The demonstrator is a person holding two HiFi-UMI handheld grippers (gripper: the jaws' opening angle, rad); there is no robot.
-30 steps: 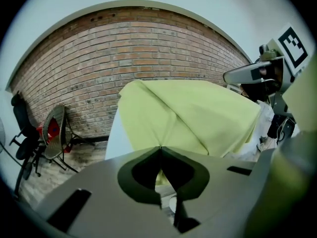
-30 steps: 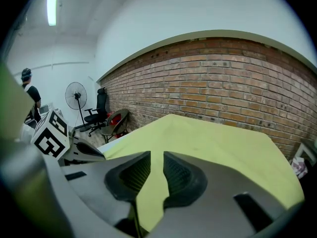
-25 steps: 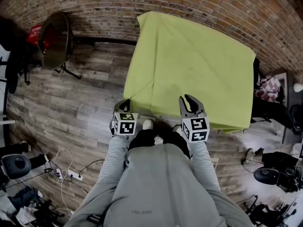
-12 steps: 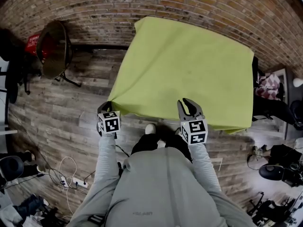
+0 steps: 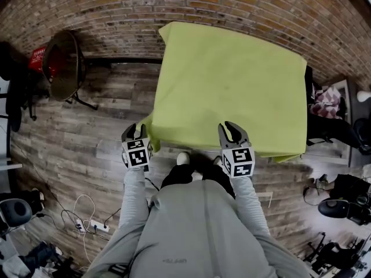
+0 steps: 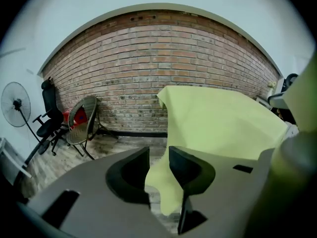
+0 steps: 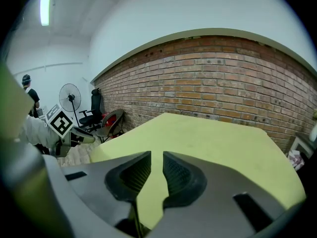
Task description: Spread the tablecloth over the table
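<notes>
Plainly, we see the yellow-green tablecloth draped over the table, which is hidden under it, standing close to the brick wall on a wooden floor. Its top lies fairly flat, and its near edge falls over the side just ahead of us. The left gripper is off the table's near left corner, and its jaws have just been opening: they now stand well apart. In the left gripper view the cloth's loose hanging corner shows in the gap between them, with neither pad pressing on it (we cannot tell whether it brushes a pad). The right gripper hovers at the near edge of the tablecloth, further to our right, pointing out over the top. In the right gripper view its ribbed pads are only a narrow slot apart, and we see the flat cloth beyond through that slot, so it has hold of nothing. A wicker chair stands by the wall, well to the left of the table.
</notes>
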